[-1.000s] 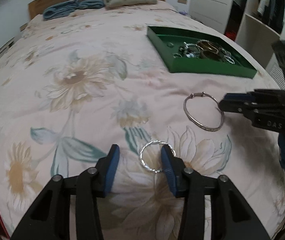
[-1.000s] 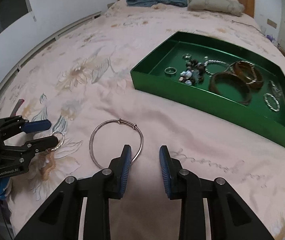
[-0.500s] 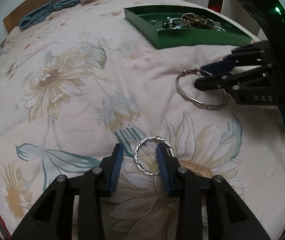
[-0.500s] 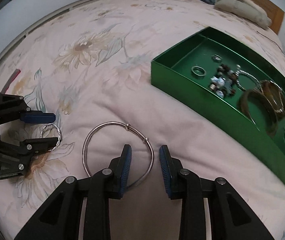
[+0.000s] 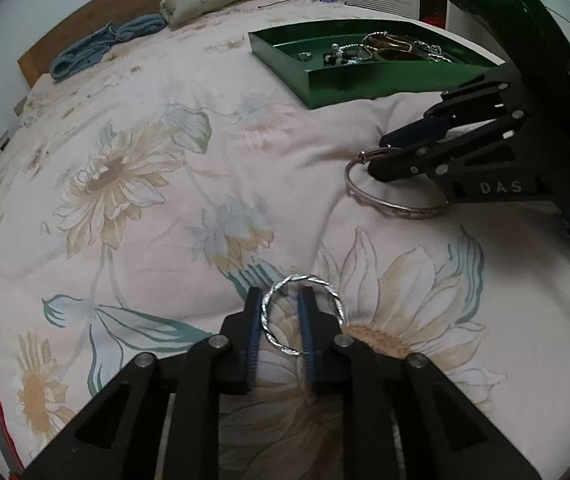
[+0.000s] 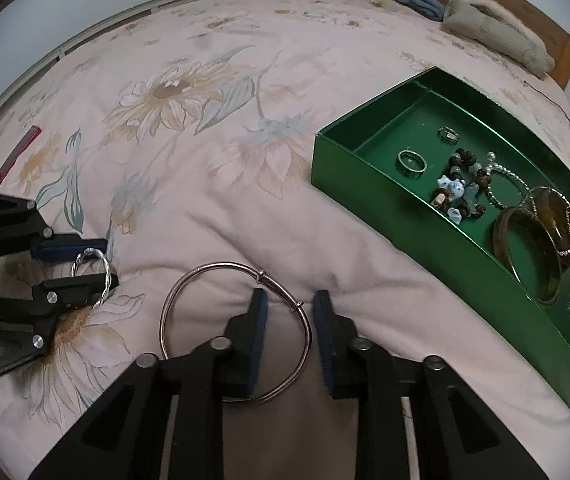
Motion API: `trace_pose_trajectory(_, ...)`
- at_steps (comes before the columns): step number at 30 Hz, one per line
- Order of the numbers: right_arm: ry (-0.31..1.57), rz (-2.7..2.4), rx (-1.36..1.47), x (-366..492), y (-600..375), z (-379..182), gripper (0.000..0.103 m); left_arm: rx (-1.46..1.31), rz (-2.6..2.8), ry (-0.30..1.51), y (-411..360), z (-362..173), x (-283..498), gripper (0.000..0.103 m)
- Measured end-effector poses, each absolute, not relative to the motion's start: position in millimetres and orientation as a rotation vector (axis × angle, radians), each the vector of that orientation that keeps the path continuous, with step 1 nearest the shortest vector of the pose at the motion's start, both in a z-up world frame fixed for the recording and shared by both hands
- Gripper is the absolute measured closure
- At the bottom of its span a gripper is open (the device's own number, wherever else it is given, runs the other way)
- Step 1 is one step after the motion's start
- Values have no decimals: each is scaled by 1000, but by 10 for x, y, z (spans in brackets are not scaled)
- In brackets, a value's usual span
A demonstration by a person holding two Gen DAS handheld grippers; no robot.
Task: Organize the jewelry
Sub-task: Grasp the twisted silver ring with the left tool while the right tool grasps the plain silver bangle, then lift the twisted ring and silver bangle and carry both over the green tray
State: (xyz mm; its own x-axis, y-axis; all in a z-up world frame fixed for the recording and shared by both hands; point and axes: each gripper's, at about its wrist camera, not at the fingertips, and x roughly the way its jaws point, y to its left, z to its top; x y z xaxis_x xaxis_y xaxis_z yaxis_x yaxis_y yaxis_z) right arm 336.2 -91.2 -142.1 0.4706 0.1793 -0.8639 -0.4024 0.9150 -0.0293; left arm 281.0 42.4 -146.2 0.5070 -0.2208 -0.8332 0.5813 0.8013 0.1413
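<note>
**Both grippers closing on rings that lie flat on soft bedding**

Since a second ago both pairs of jaws have narrowed and dropped lower over their targets, and the right gripper has slid from beside the bangle to astride its rim.

The twisted silver ring (image 5: pixel 302 314) lies on the floral bedspread (image 5: pixel 133 208), on a printed flower. The left gripper (image 5: pixel 279 330) has its jaws closing around the ring's left arc: one blue pad sits outside it, the other stands inside the loop. Whether the pads already press on the wire, I cannot tell. The plain silver bangle (image 6: pixel 237 328) lies just beside, and the right gripper (image 6: pixel 291 336) straddles its right-hand rim near the small clasp, jaws closing with a visible gap on each side of the wire, so nothing is held yet.

The green tray (image 6: pixel 385 196) sits well apart, toward the headboard, already holding rings, beads and amber bangles.

Risks, as I judge them: thin round wire can roll or squirt out from between flat pads as they shut. The quilt gives under pressure, so the pads may pinch fabric along with metal and drag the cover upward. A grip on one arc leaves each hoop free to swing and slip on the way to the tray. The two grippers work near each other and could collide when lifting.
</note>
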Motion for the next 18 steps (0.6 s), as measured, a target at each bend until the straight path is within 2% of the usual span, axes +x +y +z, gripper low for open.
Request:
trace_pose_trajectory(2,1003,346,-226,3320,-924,-1406,93,452,-482,907,386,-1454,2771,94)
trace_pose_trajectory(5,978,332,-194,3238,-985,-1350,97,443,-446,894,357,-1431,2736,98)
trace_pose_trajectory(18,809,239,-171,2367,-1338,-730,97,326,-366,812,290,-967,2316,98)
